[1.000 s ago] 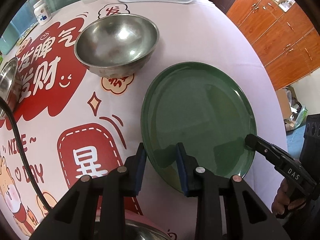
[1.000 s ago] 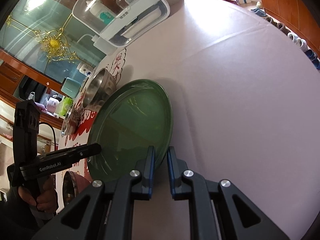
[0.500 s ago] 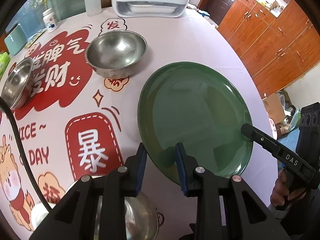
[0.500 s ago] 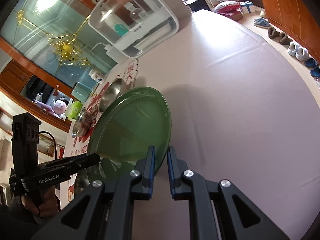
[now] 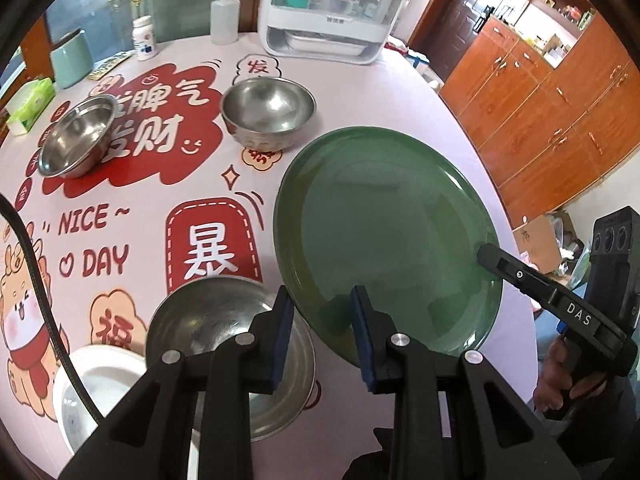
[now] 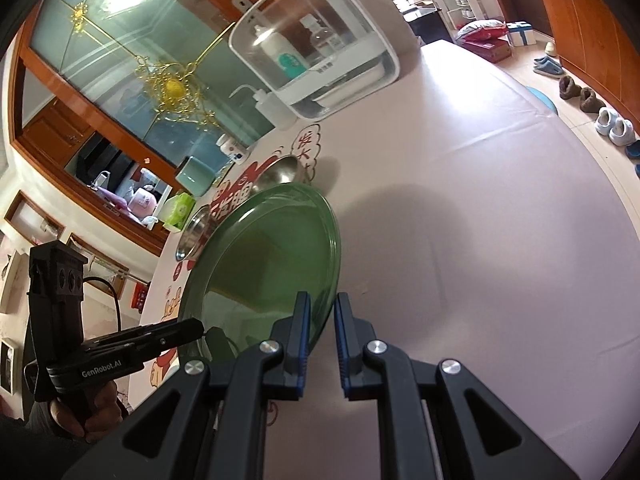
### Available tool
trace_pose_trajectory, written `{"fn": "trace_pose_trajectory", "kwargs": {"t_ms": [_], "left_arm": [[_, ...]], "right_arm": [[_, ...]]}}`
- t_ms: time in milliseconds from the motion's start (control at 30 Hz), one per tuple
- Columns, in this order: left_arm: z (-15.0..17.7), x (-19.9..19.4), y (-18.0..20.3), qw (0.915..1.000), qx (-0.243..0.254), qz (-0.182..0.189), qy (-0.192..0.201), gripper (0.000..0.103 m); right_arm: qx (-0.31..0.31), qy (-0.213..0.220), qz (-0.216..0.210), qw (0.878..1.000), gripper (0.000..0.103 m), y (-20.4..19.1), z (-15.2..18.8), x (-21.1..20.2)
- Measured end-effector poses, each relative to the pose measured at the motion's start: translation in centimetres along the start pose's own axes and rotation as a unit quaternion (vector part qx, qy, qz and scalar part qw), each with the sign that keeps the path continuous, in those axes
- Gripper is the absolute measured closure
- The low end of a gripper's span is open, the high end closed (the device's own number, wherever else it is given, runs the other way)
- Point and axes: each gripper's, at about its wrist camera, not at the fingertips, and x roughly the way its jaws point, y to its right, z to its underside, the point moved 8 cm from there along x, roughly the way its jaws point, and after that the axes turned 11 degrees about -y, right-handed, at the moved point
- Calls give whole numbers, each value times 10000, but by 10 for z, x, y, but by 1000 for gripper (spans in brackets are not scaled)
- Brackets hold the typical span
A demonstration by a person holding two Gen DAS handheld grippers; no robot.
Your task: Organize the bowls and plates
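We have the left gripper (image 5: 322, 312) closed on the near rim of the green plate (image 5: 384, 232), one blue pad under the edge and the other on the plate's upper face, the jaws only a little apart. The right gripper (image 6: 321, 322) pinches the opposite rim of the same plate, its jaws almost together with the thin edge between them; from the left wrist view its black tip lies on the plate's right edge. So we carry the plate between both tools, and it is tilted and clear of the tablecloth (image 5: 360, 92), casting a soft shadow on the cloth in the right wrist view. Taking the plate as our landmark: just beside its near left edge, under the left gripper, sits a steel bowl (image 5: 224, 356), and further left of that a white bowl (image 5: 96, 384), the two rims touching or overlapping. Beyond the plate's far left edge stands a second steel bowl (image 5: 268, 112), close to the plate but apart from it. Well to the left of the plate a third steel bowl (image 5: 76, 136) rests tilted on the red print of the cloth. Far beyond the plate, at the table's back edge, stands a white storage box (image 5: 332, 12) with a clear hood, and left of it a squeeze bottle (image 5: 225, 16).
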Motion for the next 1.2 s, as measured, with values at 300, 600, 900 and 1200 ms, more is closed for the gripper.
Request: {"fn": "trace_pose_trajectory", "kwargs": {"t_ms": [300,600,900,1200], "left_arm": [[25,-25,-10,9996,-110,87,252,76],[52,-46,-26,9985,-186,187,472,76],[80,-66,-57,9984,-205,281,435,76],[104,-87,-88,9986,-135,266,434,76]], "right_arm": [[-216,48,-24,9998,91,-25,17,-11],[-376,-3,-10,9993,91,-48,37,-12],[-490,-67,84,9987,91,-82,66,-5],[-523,-68,152,9985,91,-120,95,2]]}}
